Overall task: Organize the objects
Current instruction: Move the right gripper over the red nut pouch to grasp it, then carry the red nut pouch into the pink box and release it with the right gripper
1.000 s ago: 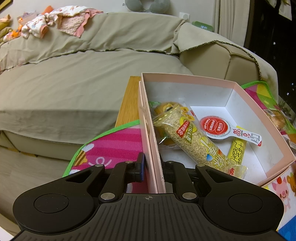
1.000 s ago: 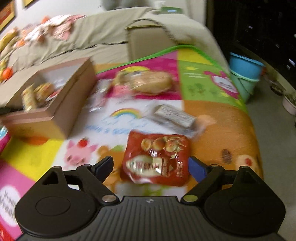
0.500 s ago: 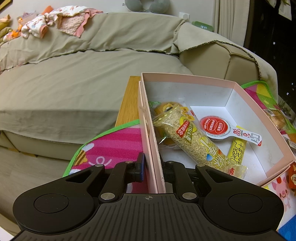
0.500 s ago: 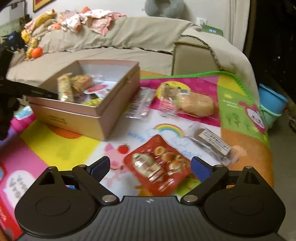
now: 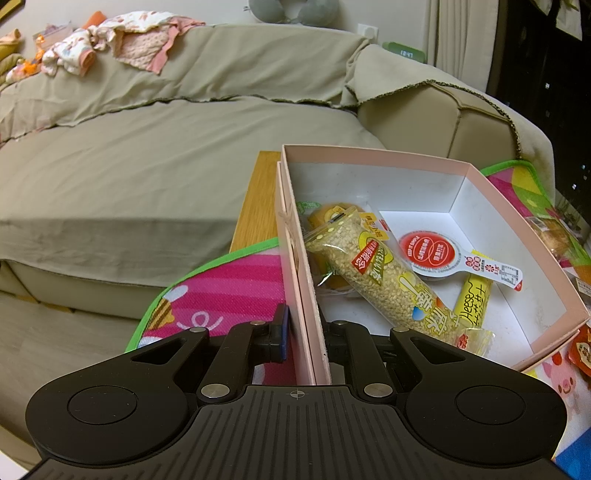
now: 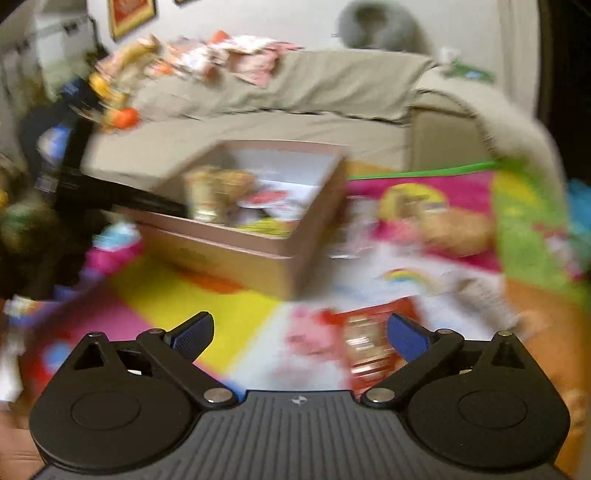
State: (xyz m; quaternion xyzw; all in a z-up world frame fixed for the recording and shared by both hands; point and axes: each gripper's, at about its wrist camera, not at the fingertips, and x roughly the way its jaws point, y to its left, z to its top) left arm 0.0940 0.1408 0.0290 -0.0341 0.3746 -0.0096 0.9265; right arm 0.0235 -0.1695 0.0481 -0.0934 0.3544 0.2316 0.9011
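Now the left gripper [image 5: 306, 334] pinches the pink box [image 5: 480, 173] wall; the right gripper [image 6: 300, 332], just spread wide and empty, should lower squarely over the red snack bag [image 6: 369, 347].

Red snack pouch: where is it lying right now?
In the right wrist view the red snack pouch lies flat on the colourful mat, low and right of centre, just ahead of the open right gripper and right of the pink box.

**A living room at home**

I'm in a lived-in family room: a wide beige fabric-covered sofa [image 5: 177, 147] fills the view, with a heap of pink and white children's clothes [image 5: 110, 48] on its back, a grey neck pillow [image 5: 291, 9] against the wall, and a bright cartoon-printed play mat [image 6: 517, 221] spread in front.
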